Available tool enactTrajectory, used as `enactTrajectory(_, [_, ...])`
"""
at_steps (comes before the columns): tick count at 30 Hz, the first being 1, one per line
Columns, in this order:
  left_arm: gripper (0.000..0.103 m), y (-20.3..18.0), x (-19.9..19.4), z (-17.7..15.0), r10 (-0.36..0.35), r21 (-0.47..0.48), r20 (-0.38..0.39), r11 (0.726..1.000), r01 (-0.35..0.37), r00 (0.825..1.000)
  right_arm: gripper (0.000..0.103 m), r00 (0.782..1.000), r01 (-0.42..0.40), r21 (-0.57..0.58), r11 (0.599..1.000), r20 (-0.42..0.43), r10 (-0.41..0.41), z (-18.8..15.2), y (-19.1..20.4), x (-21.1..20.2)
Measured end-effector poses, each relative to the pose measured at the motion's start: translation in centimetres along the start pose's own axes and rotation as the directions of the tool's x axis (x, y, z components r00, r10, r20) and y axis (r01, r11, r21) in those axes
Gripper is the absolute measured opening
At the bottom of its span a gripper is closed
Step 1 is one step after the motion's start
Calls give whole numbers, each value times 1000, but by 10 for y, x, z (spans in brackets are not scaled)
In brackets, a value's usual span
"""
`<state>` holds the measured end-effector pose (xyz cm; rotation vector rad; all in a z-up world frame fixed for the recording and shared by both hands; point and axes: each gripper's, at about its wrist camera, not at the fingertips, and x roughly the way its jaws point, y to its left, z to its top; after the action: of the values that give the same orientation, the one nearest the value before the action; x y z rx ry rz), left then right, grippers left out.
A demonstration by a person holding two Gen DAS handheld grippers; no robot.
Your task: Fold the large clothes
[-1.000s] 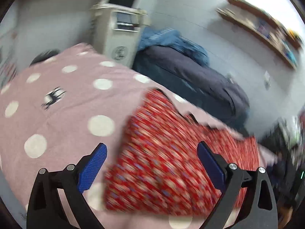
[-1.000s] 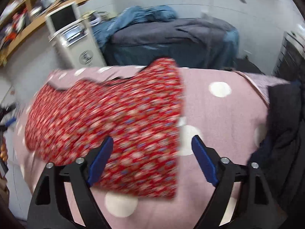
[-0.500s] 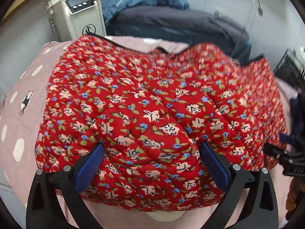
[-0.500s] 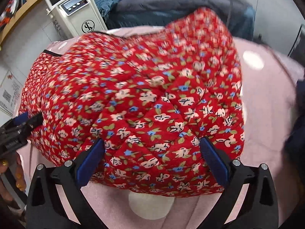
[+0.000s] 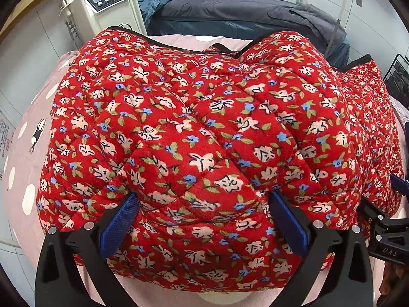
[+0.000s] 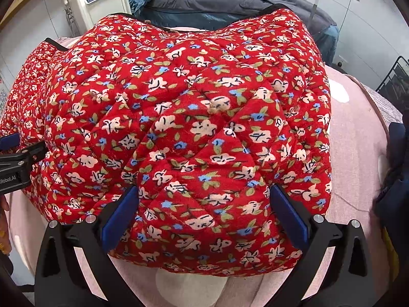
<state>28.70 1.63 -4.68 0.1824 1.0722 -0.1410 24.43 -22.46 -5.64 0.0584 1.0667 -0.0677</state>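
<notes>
Both grippers (image 5: pixel 204 217) (image 6: pixel 204 215) seemingly spread wide

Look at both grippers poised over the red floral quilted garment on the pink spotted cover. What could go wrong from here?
1. Both the left gripper and the right gripper stand open over thick padding of the garment; closing there may grab only the top layer, or slip off.
2. The grippers sit close side by side, so they might collide.
3. A pinch could also catch the pink cover beneath.
</notes>
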Motion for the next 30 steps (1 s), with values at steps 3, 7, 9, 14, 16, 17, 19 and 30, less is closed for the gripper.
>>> enactTrajectory(3, [99,-8,0,7,8,6,-7,1000,-8,1000,99,1000,-2,-6,1000,0,2,-1,7,6])
enactTrajectory(7, [98,-14,-18,1,8,21,27,1000,-9,1000,99,1000,-25,-16,1000,-3,25,-5,2,-2])
enactTrajectory(9, [98,-13,-25,-2,-14,15,49,1000,13,999,99,999,-36,-34,999,-15,35,-6,-1,-5])
enactTrajectory(14, [97,5,-66,-20,-121,-51,156,990,130,980,98,993,-114,16,993,26,114,-18,-16,-35])
enactTrajectory(16, [97,19,-83,-33,-177,-69,200,979,194,964,98,987,-143,18,990,76,141,-30,-27,-47])
enactTrajectory(17, [97,28,-90,-41,-187,-80,216,975,208,958,98,988,-130,13,991,90,129,-38,-34,-50])
enactTrajectory(19, [97,51,-97,-56,-180,-123,227,970,212,957,98,987,-124,20,992,104,121,-52,-50,-53])
enactTrajectory(30, [97,163,-69,-61,-284,-308,232,886,347,930,98,929,-370,240,898,108,354,-57,-151,-40])
